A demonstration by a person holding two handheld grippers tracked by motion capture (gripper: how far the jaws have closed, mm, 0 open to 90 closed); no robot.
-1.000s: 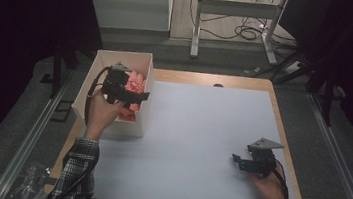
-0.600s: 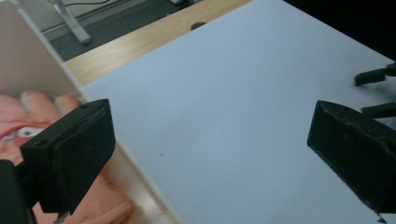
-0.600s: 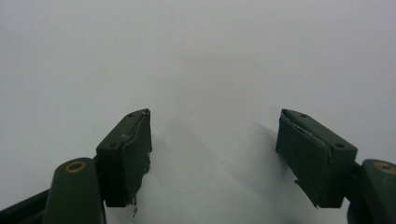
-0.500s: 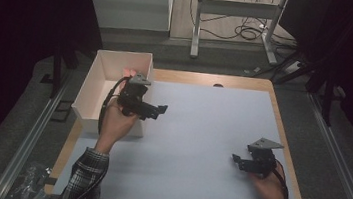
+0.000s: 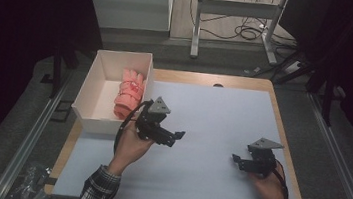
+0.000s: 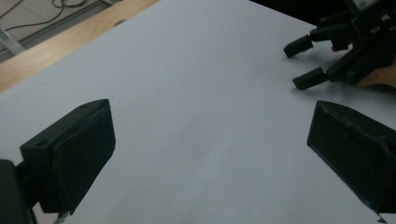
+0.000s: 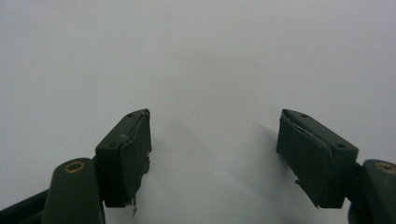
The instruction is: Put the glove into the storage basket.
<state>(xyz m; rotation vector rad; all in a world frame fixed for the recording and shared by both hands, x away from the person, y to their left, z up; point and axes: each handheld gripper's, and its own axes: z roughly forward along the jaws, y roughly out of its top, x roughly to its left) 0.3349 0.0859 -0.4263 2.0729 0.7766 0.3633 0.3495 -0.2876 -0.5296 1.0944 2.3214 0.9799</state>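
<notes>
pink cloth in white box, left tongs and right tongs both wide, empty, no writing legible

Colour key for your table: white box holding a pink-and-red bundle; pale blue-grey mat over a tan wooden tabletop; both your grippers black; your left sleeve checked in dark and white.

Left gripper and right gripper both gape empty.
</notes>
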